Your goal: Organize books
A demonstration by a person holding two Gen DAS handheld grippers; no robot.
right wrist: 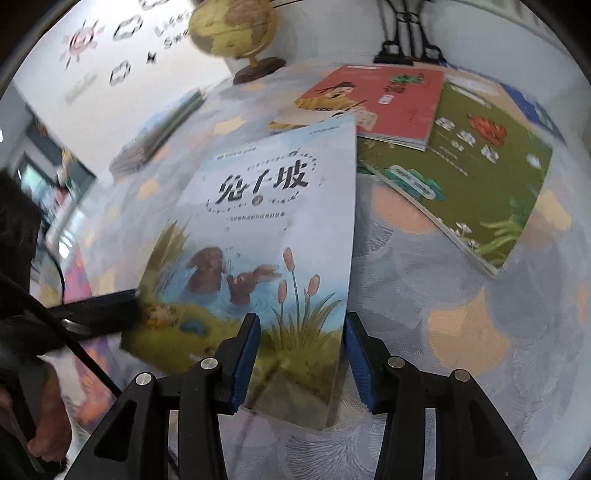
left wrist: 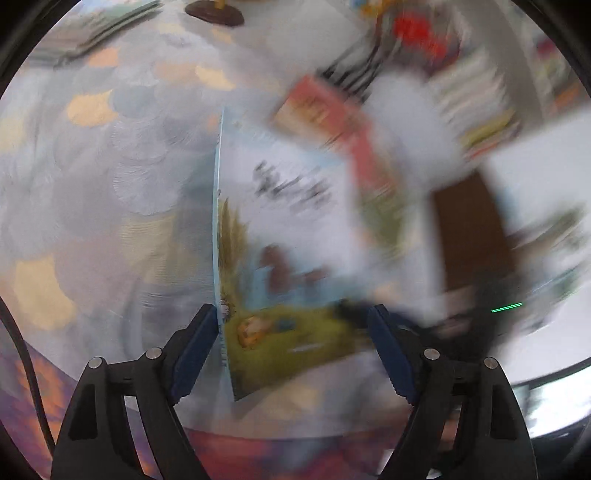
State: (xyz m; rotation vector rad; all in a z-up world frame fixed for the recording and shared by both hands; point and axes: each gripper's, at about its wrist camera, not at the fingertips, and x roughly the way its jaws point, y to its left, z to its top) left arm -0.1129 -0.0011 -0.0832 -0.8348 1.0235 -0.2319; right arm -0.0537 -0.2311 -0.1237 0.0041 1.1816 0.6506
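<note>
Between the blue pads of the right gripper [right wrist: 301, 354] the near edge of a pale-blue picture book [right wrist: 266, 229] is seen, lifted and tilted above the table [right wrist: 461, 332]. The jaws stand apart on either side of the book's lower right corner; whether the pads are pressed against the cover cannot be told from this view. On the cover, black Chinese title characters are printed above a painted scene of two brown rabbits in a pond, with cattails and green grass along the bottom. The book's lower left edge is met by the left gripper [right wrist: 103, 306], seen as a dark finger reaching in from the left. In the left wrist view, much blurred, the same book [left wrist: 280, 221] is seen nearly edge-on between the fingers of the left gripper [left wrist: 291, 332]; its spine side lies against the left pad, while the right pad is held clear of it, so the jaws are parted.

Three books can be counted clearly: the held one, a red book [right wrist: 384, 99] and a green book [right wrist: 469, 173], the red one overlapping the green on the patterned tablecloth. A globe [right wrist: 232, 29] is set at the table's far edge.
</note>
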